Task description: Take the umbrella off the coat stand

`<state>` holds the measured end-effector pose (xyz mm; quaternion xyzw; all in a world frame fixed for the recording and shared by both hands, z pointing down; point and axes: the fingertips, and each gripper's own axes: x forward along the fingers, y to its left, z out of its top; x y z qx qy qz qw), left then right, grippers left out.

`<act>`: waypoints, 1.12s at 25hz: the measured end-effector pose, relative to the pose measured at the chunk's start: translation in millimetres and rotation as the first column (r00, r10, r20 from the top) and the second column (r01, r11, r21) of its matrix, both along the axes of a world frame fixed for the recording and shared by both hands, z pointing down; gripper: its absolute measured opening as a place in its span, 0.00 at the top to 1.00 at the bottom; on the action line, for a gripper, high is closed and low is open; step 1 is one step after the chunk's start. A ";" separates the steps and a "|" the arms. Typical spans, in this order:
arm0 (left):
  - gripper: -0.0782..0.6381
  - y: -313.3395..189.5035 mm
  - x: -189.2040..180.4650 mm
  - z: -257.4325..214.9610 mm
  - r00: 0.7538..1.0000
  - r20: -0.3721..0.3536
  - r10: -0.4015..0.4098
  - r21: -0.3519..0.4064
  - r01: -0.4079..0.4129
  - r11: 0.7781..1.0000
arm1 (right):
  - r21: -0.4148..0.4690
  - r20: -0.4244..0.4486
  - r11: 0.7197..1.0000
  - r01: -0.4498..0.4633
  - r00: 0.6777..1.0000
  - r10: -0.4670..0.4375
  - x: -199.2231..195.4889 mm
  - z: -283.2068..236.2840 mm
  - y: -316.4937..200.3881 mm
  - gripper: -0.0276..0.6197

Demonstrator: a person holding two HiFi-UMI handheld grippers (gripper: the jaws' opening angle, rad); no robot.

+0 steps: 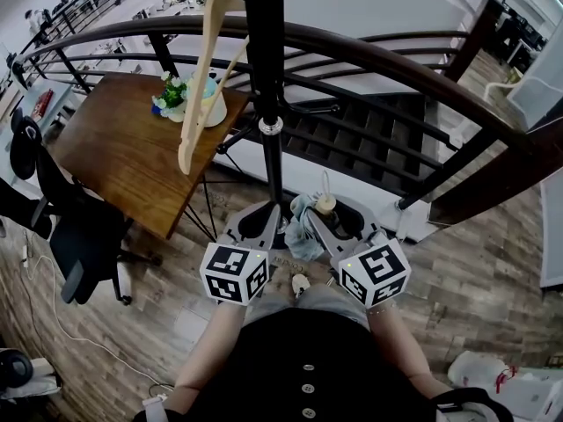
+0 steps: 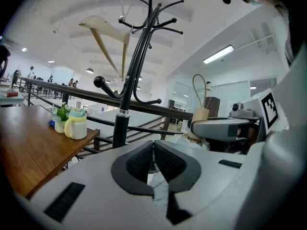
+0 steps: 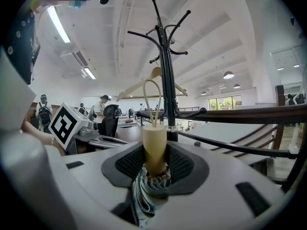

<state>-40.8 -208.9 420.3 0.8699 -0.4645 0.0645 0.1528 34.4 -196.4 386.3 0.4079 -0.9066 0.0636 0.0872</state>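
**A:** While the right gripper [image 3: 154,166] clamps the folded pale-blue umbrella with a beige handle [image 3: 154,145], is it off yet?

**B:** Looks so. Its cord loop stands free of every hook. The left gripper [image 2: 153,161] is closed on nothing.

**A:** And beyond?

**B:** The black metal coat stand [image 1: 264,51] is just behind, bearing only a pale wooden hanger [image 1: 188,143]. What's left, I'd say, is carrying the umbrella clear.

Bright, even indoor light from ceiling strip lamps [image 2: 218,54] and far windows [image 3: 220,101] (shadows stay soft). Both gripper views bulge fisheye-fashion with black corners and soft foregrounds; the head view bends the railing [image 1: 396,64]
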 end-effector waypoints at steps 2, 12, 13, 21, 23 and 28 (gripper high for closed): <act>0.86 -0.4 -0.1 -0.2 1.000 -0.003 0.002 -0.002 -0.002 1.000 | -0.003 0.004 1.000 -0.002 1.000 0.002 0.7 0.1 -1.3 0.73; 0.86 -2.4 -0.3 0.8 1.000 0.000 0.001 -0.005 -0.001 1.000 | -0.001 -0.003 1.000 -0.001 1.000 0.001 -0.1 0.8 -6.8 0.73; 0.86 -2.0 0.1 1.1 1.000 -0.001 0.002 -0.005 -0.002 1.000 | -0.002 -0.001 1.000 -0.002 1.000 0.002 0.0 0.5 -6.8 0.73; 0.86 -1.4 2.9 3.8 1.000 -0.004 0.001 -0.013 -0.001 1.000 | 0.000 0.002 1.000 0.009 1.000 -0.009 0.1 -1.1 -6.1 0.73; 0.86 -1.9 2.9 3.5 1.000 -0.004 -0.001 -0.013 0.001 1.000 | 0.000 0.003 1.000 0.015 1.000 -0.015 -0.6 -0.9 -6.2 0.73; 0.86 -1.3 4.8 2.8 1.000 -0.006 -0.008 -0.010 0.008 1.000 | -0.004 0.006 1.000 0.019 1.000 -0.019 2.7 0.1 -5.3 0.73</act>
